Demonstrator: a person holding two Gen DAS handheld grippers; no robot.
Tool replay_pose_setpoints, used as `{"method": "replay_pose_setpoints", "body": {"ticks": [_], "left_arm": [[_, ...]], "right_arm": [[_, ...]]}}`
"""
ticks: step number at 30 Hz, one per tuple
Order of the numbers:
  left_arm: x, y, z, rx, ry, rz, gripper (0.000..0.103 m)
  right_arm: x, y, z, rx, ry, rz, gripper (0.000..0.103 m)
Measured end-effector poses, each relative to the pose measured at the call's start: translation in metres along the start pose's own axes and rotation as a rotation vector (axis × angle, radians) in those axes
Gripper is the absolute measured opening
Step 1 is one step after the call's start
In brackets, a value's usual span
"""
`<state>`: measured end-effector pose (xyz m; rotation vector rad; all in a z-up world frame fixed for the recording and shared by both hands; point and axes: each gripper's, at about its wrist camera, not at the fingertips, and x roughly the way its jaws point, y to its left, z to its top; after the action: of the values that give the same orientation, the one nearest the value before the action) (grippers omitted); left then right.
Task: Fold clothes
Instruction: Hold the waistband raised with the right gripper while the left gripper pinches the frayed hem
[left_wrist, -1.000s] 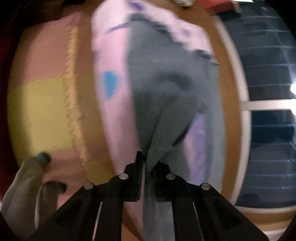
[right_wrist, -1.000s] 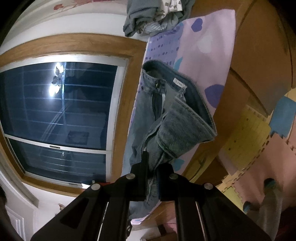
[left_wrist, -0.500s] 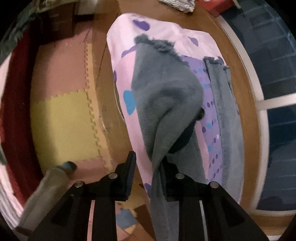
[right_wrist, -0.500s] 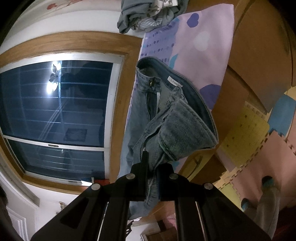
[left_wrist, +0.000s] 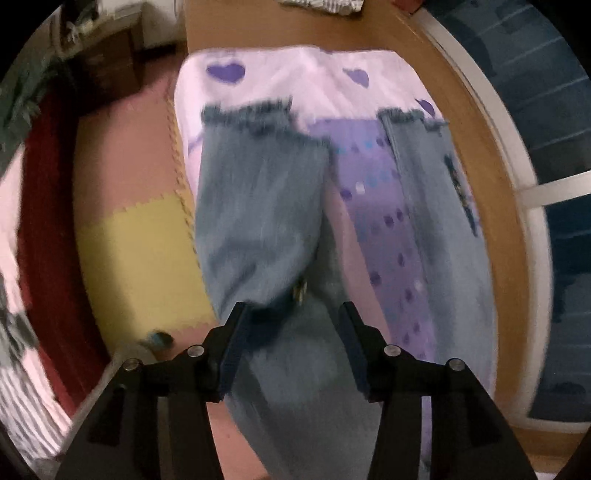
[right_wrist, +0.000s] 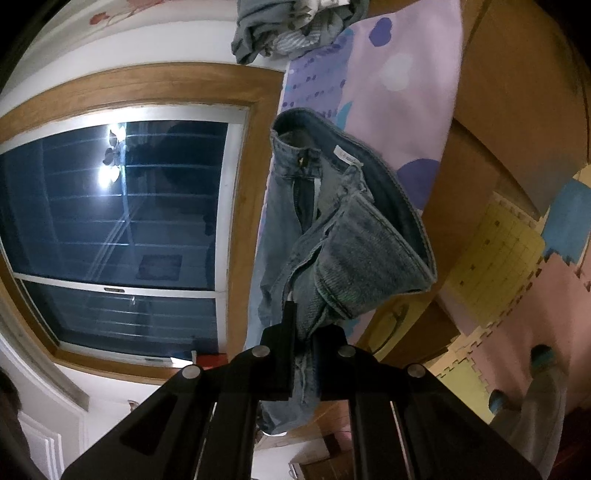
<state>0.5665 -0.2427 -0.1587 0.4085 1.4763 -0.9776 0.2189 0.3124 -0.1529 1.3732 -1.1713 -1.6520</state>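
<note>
Two tools are working one pair of jeans, which is lying lengthwise on the purple heart-print sheet covering the wooden table, frayed hems at the far end, one leg near the floor-side edge and the other along the window side. Left tool is hovering spread wide over the crotch area, gripping nothing, fabric passing loose between its jaws. Right tool is pinching a bunch of denim just below the waistband, lifting that end off the sheet, fly hanging open. Judging the step as laying the jeans flat before a lengthwise fold: right side should be keeping tension while lowering so the waist is not crumpling, and left should be re-gripping the near leg at its outer seam, not mid-panel, then carrying it over onto the other leg. Left view is motion-blurred, so seam position is unclear.
</note>
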Motion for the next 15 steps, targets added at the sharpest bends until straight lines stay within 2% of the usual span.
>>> {"method": "replay_pose_setpoints", "body": {"ticks": [3, 5, 6, 7, 8, 10, 11, 15], "left_arm": [[0.017, -0.008, 0.009, 0.01, 0.026, 0.082, 0.05], [0.027, -0.008, 0.011, 0.002, 0.04, 0.109, 0.05], [0.028, -0.006, 0.011, -0.012, 0.04, 0.111, 0.044], [0.027, -0.001, 0.011, -0.038, 0.033, 0.095, 0.036], [0.025, 0.003, 0.011, -0.059, 0.031, 0.072, 0.022], [0.022, 0.014, 0.01, -0.103, 0.035, 0.029, 0.013], [0.02, 0.021, 0.01, -0.126, 0.037, 0.018, 0.009], [0.001, 0.05, 0.008, -0.202, 0.013, -0.068, 0.008]], "right_arm": [[0.001, 0.002, 0.001, -0.006, 0.004, 0.006, 0.006], [0.003, 0.003, 0.002, -0.008, 0.006, 0.01, 0.006], [0.003, 0.004, 0.002, -0.008, 0.006, 0.011, 0.006], [0.004, 0.004, 0.002, -0.007, 0.006, 0.011, 0.006], [0.004, 0.004, 0.003, -0.007, 0.006, 0.012, 0.006], [0.004, 0.004, 0.003, -0.007, 0.006, 0.008, 0.006], [0.004, 0.004, 0.003, -0.007, 0.007, 0.006, 0.006], [0.004, 0.001, 0.004, 0.0, 0.007, -0.007, 0.006]]}}
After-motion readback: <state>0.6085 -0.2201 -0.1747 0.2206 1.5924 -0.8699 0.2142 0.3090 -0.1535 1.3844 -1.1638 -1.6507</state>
